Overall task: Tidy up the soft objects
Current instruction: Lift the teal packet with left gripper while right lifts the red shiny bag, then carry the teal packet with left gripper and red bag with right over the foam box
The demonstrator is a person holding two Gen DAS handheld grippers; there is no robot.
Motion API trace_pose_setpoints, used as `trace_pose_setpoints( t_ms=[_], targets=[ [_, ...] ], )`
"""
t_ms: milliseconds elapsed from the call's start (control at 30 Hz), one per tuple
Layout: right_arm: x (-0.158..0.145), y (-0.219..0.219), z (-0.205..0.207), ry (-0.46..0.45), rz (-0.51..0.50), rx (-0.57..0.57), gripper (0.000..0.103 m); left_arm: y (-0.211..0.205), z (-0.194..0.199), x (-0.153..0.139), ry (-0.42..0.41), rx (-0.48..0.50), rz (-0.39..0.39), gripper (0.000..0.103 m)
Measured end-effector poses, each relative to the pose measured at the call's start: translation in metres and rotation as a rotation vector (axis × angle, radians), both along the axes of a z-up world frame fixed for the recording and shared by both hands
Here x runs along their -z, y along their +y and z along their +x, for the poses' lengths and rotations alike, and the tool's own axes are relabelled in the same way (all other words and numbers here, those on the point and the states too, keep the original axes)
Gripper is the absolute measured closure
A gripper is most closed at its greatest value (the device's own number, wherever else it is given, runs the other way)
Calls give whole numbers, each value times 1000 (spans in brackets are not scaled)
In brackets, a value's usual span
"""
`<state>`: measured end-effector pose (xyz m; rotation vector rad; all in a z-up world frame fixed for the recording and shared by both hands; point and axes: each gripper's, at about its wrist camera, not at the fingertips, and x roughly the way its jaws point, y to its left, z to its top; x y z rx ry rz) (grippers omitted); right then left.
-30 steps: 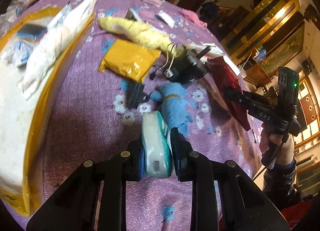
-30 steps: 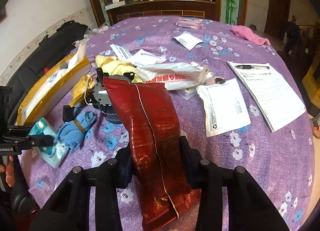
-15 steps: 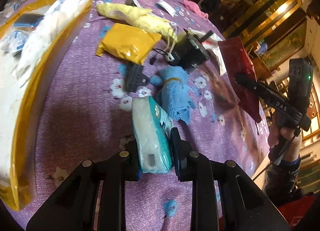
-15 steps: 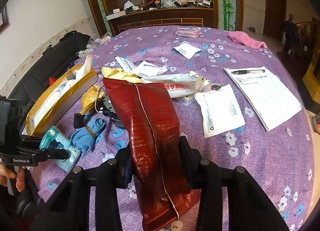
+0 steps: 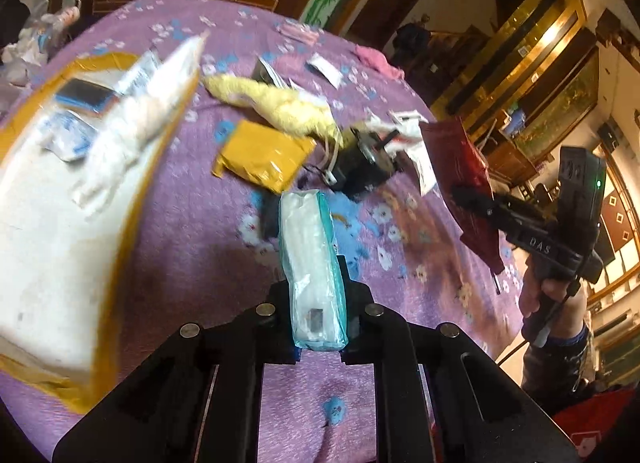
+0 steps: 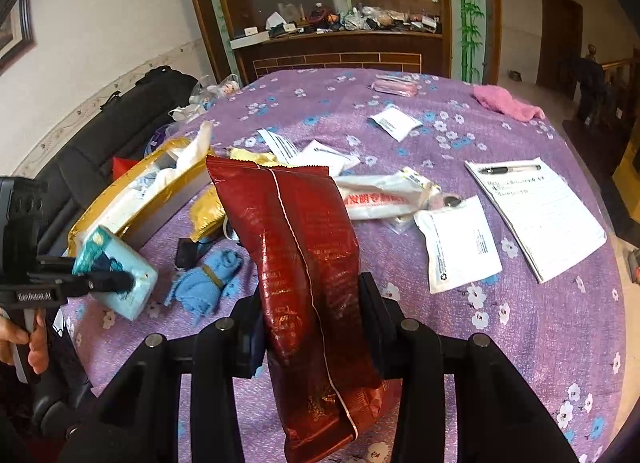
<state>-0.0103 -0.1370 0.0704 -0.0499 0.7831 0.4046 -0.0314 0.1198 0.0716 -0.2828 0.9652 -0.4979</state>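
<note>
Nearest lens, L wrist view: left gripper (image 5: 318, 305) fingers closed on teal-white tissue pack (image 5: 312, 263), held off the purple floral tablecloth (image 5: 180, 247); R wrist view only: right gripper (image 6: 312, 327) pinching dark red foil pouch (image 6: 304, 263), lifted upright, w/ blue plush toy (image 6: 208, 283) lying on cloth left of it. Mid-table: yellow padded mailer (image 5: 262, 161), yellow plush (image 5: 280, 107), gold-edged box (image 6: 132, 203); R view alone shows notebook w/ pen (image 6: 536, 211), pink cloth (image 6: 504, 103). Far: wood cabinet (image 6: 340, 51); legible "DAS" on R unit, "GenRobot.AI" on L unit.
</note>
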Motion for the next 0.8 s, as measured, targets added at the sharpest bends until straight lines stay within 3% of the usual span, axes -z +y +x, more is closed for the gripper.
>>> trace_pose_setpoints(
  t_ms=[400,800],
  targets=[
    [-9,20,-4,-20,-3,-53,63,61,-9,-15,-33,-134,22,91],
    [-13,50,-6,-29,-16,-126,63,96,-16,-19,-40,-224,80,91]
  ],
)
